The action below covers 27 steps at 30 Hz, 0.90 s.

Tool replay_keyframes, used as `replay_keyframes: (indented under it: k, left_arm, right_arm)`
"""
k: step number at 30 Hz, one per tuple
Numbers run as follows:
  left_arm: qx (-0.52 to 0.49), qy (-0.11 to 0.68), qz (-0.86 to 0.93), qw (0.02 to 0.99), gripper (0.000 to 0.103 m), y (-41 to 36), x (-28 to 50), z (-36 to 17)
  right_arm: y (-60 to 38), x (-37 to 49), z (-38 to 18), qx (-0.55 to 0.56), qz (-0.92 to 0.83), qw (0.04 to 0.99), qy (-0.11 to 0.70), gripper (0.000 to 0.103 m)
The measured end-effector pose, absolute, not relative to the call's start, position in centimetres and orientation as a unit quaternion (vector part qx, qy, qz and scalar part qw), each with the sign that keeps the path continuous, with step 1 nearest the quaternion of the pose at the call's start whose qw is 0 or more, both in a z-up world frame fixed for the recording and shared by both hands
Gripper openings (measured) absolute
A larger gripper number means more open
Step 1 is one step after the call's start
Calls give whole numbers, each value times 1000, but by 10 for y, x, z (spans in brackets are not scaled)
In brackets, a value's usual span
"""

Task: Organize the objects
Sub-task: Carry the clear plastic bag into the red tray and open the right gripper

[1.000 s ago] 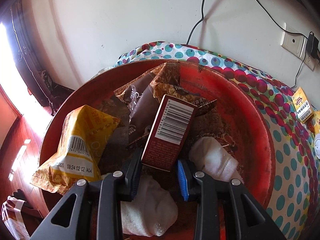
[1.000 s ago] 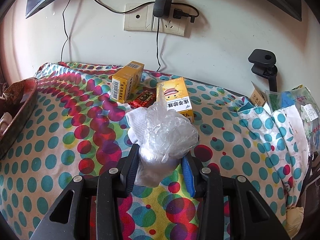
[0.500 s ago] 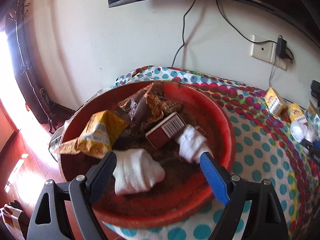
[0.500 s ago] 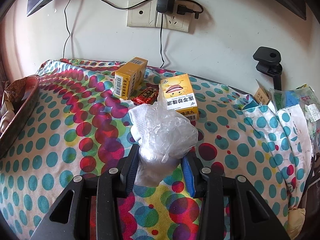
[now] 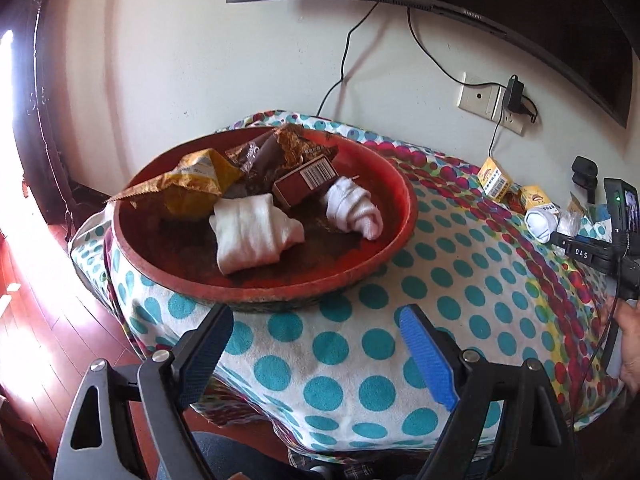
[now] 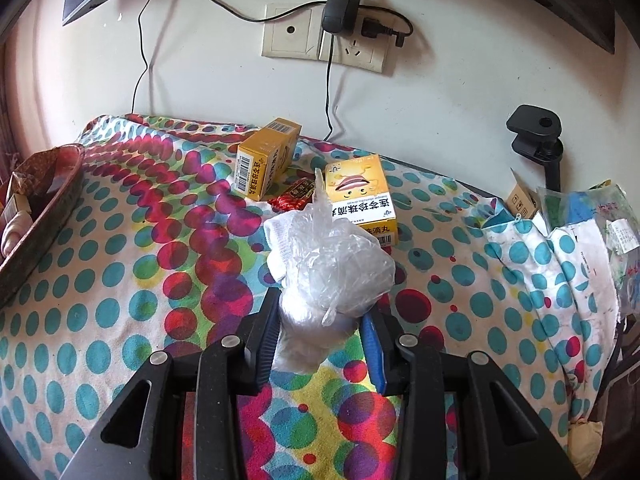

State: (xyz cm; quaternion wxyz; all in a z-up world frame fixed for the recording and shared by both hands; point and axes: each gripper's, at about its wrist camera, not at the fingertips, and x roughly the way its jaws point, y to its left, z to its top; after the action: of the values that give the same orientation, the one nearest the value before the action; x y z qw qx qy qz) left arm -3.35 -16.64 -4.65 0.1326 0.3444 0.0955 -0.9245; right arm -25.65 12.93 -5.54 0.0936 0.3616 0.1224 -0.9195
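A red basin (image 5: 404,204) stands at the table's left end. It holds a dark red box (image 5: 304,182), two rolled white socks (image 5: 252,232), a yellow snack bag (image 5: 192,184) and a brown wrapper (image 5: 260,152). My left gripper (image 5: 316,344) is open and empty, drawn back in front of the basin. My right gripper (image 6: 320,340) is shut on a crumpled clear plastic bag (image 6: 340,272) with a white sock (image 6: 280,240) beside it. Two yellow boxes (image 6: 268,160) (image 6: 360,196) and a red candy (image 6: 296,196) lie beyond.
A dotted cloth (image 5: 460,280) covers the table. A wall socket with a charger (image 6: 340,4) and cables is behind. A black clamp (image 6: 540,136) and a pile of packets (image 6: 592,224) sit at the right. Wood floor (image 5: 36,320) lies to the left.
My left gripper let go of the dark red box in the basin, opened wide and pulled back. My right gripper stays shut on the plastic bag and edged slightly forward.
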Motion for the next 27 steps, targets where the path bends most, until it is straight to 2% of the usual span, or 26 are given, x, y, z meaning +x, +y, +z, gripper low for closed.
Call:
replay_keyframes:
  k: [6,27]
  left_arm:
    - [345,110,-922,135,88,-175,-31,-46]
    - [334,99,-924,157,88,-190,-25,-36]
  right_arm:
    - [92,-245,-43,350,-919,118,139,35]
    - [-133,-206,-19,319,-884,288,184,35]
